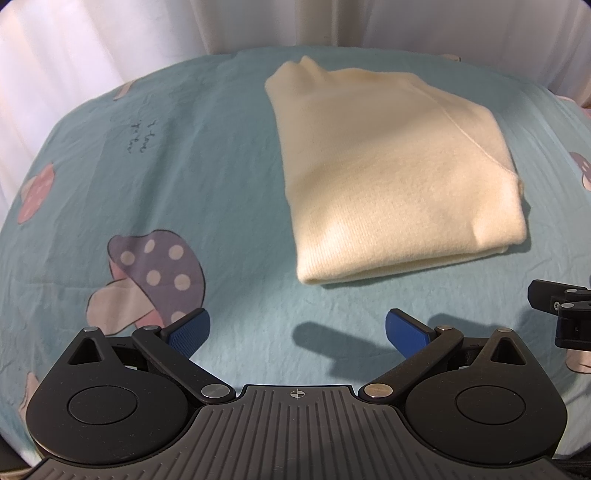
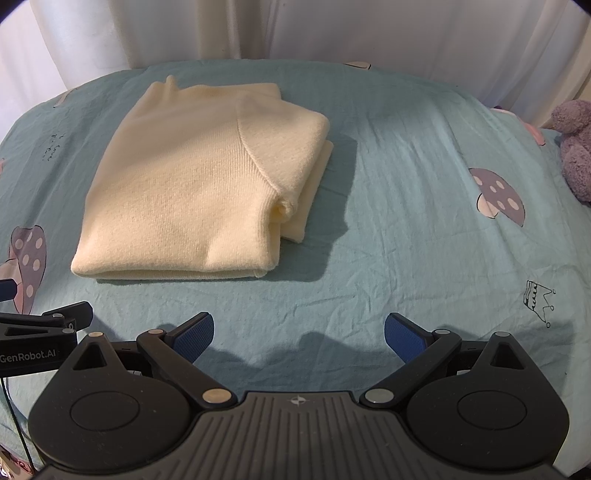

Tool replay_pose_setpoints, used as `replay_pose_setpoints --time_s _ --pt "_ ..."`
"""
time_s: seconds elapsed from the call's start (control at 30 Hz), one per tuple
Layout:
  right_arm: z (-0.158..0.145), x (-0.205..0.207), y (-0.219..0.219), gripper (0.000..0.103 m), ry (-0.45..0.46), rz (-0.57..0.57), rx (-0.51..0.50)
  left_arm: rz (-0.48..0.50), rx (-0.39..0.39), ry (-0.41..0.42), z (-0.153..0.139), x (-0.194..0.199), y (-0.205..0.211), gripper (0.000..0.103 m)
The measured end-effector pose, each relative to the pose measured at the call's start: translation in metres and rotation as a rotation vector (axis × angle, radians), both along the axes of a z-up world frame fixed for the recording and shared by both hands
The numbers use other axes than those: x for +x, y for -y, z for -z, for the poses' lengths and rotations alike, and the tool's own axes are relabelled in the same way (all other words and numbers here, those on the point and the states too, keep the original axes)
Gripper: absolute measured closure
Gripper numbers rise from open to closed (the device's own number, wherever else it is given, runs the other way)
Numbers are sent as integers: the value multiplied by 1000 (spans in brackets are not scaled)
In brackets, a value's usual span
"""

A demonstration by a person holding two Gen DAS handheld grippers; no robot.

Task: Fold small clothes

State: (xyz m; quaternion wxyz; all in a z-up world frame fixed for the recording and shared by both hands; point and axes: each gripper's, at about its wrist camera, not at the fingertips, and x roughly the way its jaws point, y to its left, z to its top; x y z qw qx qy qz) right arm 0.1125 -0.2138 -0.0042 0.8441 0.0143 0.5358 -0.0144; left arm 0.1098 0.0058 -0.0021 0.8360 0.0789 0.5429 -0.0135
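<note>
A cream knit garment lies folded into a compact rectangle on the light blue bed sheet. It also shows in the right wrist view, left of centre. My left gripper is open and empty, hovering over the sheet just in front of the garment's near edge, not touching it. My right gripper is open and empty, in front of and to the right of the garment. Each gripper's body shows at the edge of the other's view.
The sheet has mushroom prints and a small crown drawing. A purple plush toy sits at the bed's far right. White curtains hang behind the bed.
</note>
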Motion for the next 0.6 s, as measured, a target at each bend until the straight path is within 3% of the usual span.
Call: replay_pose_setpoints --time_s 0.6 --pt "1 5 0 4 -4 0 -5 27 -10 13 -2 1 3 0"
